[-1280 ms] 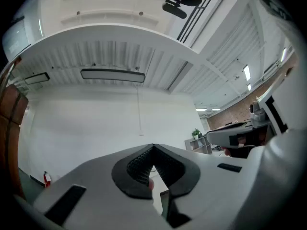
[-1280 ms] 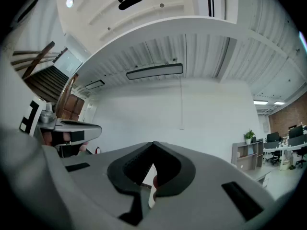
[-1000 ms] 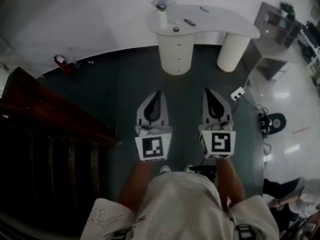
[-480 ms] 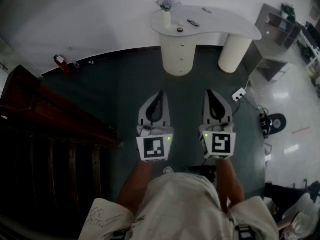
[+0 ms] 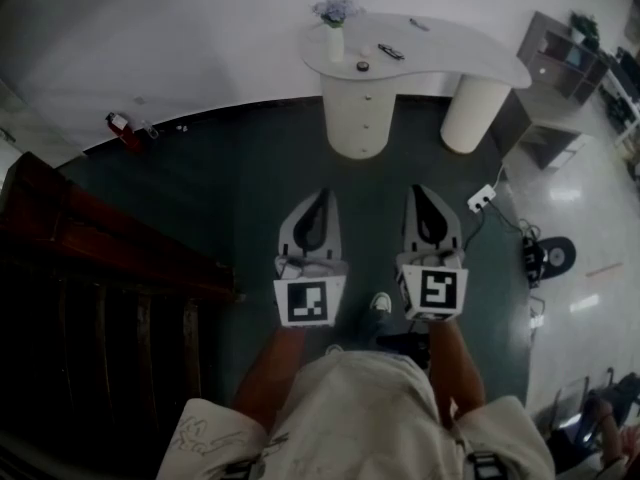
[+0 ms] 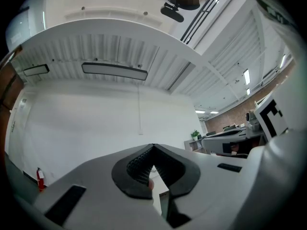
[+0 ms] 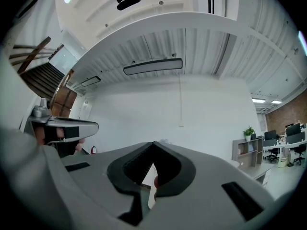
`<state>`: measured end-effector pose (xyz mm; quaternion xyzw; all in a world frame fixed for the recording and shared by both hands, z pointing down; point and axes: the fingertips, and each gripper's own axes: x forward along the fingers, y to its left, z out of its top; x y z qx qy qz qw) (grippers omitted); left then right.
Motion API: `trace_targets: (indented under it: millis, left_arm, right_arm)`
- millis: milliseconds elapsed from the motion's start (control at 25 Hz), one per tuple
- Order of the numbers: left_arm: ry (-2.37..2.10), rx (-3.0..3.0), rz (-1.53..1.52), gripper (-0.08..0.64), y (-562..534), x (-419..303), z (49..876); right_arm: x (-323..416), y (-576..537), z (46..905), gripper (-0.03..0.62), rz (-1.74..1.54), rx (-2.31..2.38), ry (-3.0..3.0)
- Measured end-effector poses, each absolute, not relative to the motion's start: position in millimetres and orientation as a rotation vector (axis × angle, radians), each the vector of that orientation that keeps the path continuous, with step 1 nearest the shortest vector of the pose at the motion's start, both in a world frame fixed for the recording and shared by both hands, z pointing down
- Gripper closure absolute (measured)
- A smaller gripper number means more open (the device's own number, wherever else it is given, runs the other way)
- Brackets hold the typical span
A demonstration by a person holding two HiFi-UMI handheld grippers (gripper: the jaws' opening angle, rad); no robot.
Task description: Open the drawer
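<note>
Grey left gripper (image 5: 319,194): pressing its jaws together on nothing
Right gripper (image 5: 421,190): doing likewise
White drawer column (image 5: 357,108): standing at the dark floor's (image 5: 240,188) far edge under the desk (image 5: 470,60), well apart from both
Risk: shut jaws probably sliding off a knob unless reopened

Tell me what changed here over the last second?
The person has stepped forward: one shoe shows further up between the grippers, and the power strip sits lower in the head view. Nothing was taken or let go. The left gripper and right gripper stay shut, empty, side by side, short of the white desk.
</note>
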<state>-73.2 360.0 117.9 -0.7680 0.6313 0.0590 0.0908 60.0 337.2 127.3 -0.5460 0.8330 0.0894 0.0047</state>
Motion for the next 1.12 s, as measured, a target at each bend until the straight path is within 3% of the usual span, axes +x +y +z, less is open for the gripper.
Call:
trace_targets:
  millis: [560,1120]
  left_arm:
    - [1.946,-2.216,0.163,0.558,230.7,-16.7,119.2]
    - [1.976,-2.205,0.128,0.558,166.2,2.9,125.0]
  right_arm:
    - [113.4,202.0,136.2,0.589,0.245,-1.617,2.678]
    - [126.2,138.3,146.7,0.590,0.210,-1.577,2.725]
